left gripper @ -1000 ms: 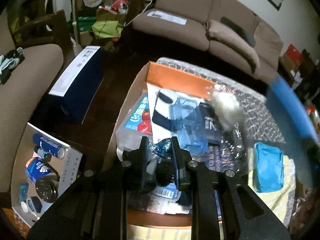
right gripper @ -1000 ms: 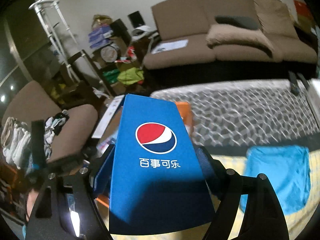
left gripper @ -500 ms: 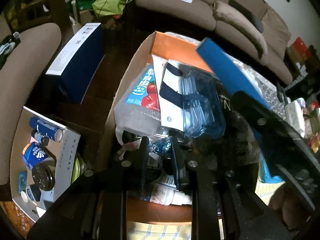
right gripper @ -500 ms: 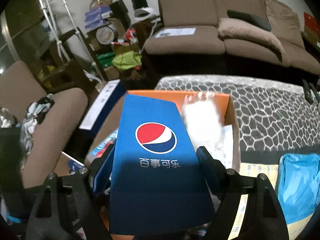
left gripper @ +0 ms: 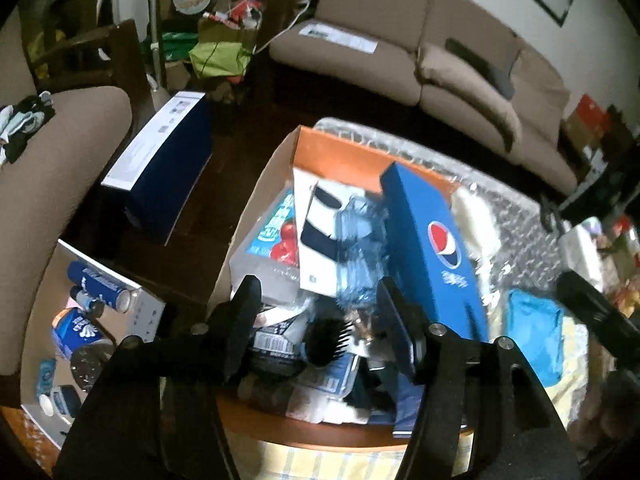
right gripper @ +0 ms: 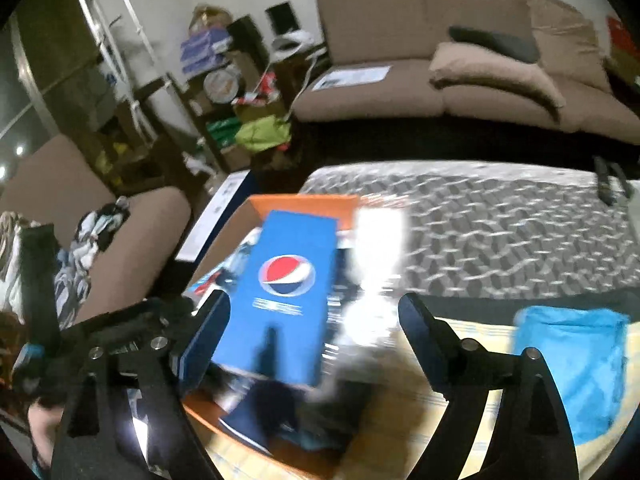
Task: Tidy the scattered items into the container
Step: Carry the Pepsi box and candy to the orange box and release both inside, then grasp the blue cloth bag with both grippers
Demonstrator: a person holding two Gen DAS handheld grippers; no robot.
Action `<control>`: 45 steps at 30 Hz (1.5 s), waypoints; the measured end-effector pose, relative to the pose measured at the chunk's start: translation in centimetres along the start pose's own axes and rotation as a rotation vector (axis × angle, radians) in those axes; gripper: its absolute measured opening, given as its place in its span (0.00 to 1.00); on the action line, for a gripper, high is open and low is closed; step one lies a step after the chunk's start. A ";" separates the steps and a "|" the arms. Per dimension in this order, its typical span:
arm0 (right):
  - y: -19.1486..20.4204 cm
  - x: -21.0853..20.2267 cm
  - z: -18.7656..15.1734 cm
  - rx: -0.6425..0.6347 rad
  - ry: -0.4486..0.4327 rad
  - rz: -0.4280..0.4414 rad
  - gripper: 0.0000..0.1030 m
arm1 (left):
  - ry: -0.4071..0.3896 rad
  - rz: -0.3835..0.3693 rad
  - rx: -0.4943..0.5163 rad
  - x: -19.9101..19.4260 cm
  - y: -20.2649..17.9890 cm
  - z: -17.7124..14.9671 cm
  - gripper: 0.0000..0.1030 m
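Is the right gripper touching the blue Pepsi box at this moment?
Apart. In the right wrist view the right gripper is open, and the blue Pepsi box lies beyond its fingers in the orange box, with a visible gap beside each finger.

The table (right gripper: 500,220) has a grey cover with a stone pattern on the far part and a yellow checked cloth (right gripper: 472,364) on the near part. An orange cardboard box (left gripper: 340,152) sits on the table at its left edge, and it is full of things. A bright blue pouch (right gripper: 572,364) lies on the yellow cloth, to the right of the box. A dark remote (right gripper: 606,184) lies far back on the grey cover, near the right edge.
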State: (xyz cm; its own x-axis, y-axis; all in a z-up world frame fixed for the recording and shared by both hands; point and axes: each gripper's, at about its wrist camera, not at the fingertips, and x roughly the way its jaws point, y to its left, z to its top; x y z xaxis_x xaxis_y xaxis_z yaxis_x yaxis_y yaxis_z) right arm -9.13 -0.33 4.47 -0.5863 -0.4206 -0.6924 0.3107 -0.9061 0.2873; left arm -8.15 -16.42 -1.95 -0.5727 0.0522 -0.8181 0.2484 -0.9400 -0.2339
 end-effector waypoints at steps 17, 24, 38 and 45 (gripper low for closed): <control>-25.3 -9.0 -10.6 0.208 0.082 -0.507 0.89 | -0.159 -0.421 0.138 -5.3 -11.3 -7.4 0.78; -32.2 -6.2 -12.7 0.344 0.132 -0.444 0.84 | -0.051 -0.360 0.272 0.0 -21.0 -11.9 0.78; -31.7 -2.1 -14.4 0.178 0.184 -0.466 0.51 | 0.200 -0.130 0.394 13.6 -30.5 -18.0 0.44; -29.9 -4.4 -13.3 0.190 0.106 -0.458 0.10 | 0.185 -0.134 0.357 11.9 -29.4 -17.2 0.07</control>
State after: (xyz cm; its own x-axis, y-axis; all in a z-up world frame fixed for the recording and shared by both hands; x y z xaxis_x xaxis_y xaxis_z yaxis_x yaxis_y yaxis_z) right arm -5.89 29.23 -9.84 -0.5480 0.0206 -0.8362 -0.1079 -0.9931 0.0462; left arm -8.83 17.60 -13.81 -0.4234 0.2106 -0.8811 -0.1232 -0.9769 -0.1743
